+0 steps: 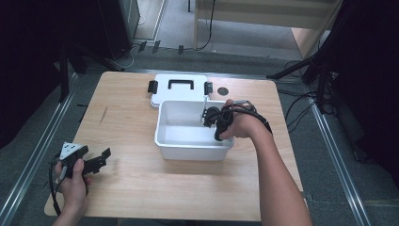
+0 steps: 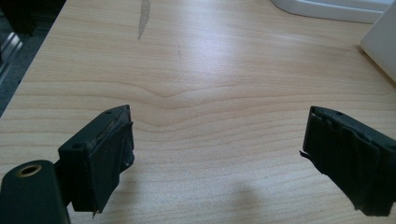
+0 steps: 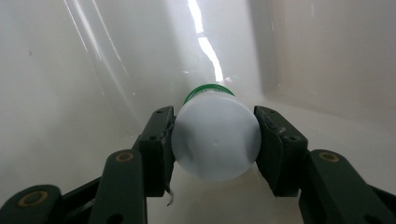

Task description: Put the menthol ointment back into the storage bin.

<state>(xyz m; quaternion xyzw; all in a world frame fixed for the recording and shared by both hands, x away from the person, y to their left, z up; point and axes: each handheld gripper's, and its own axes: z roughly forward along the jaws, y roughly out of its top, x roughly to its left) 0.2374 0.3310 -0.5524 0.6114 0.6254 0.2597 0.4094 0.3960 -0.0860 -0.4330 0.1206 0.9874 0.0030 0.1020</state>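
**Right claw clamped on white bottle inside the bin; left claw idle, wide apart**

Right claw (image 3: 214, 140) grips a white bottle (image 3: 215, 140) with a green band at its far end. Both pads press the bottle's sides, bottle base faces the camera, and the bottle lies along the claw's line of sight. In the right gripper view the white inner walls of the bin (image 3: 70, 93) surround it, bottle low near the bin floor; contact with the floor can't be told.

High view: right claw (image 1: 210, 117) reaches down into the white plastic bin (image 1: 188, 149) at its right rear corner, the person's right hand (image 1: 240, 125) over the bin's right rim. The bottle itself is too hidden there to make out.

White lid (image 1: 179, 89) with black handle and black side clips lies flat on the worktop (image 1: 131, 183) just behind the bin, touching or nearly touching its rear edge.

Left claw (image 1: 96, 160) sits near the worktop's front left corner, held in the left hand (image 1: 73, 181), well apart from the bin. Left gripper view: claw (image 2: 217, 154) spread wide, nothing between the pads, bare wood below. Bin corner (image 2: 380, 46) and lid edge (image 2: 327, 7) at upper right.
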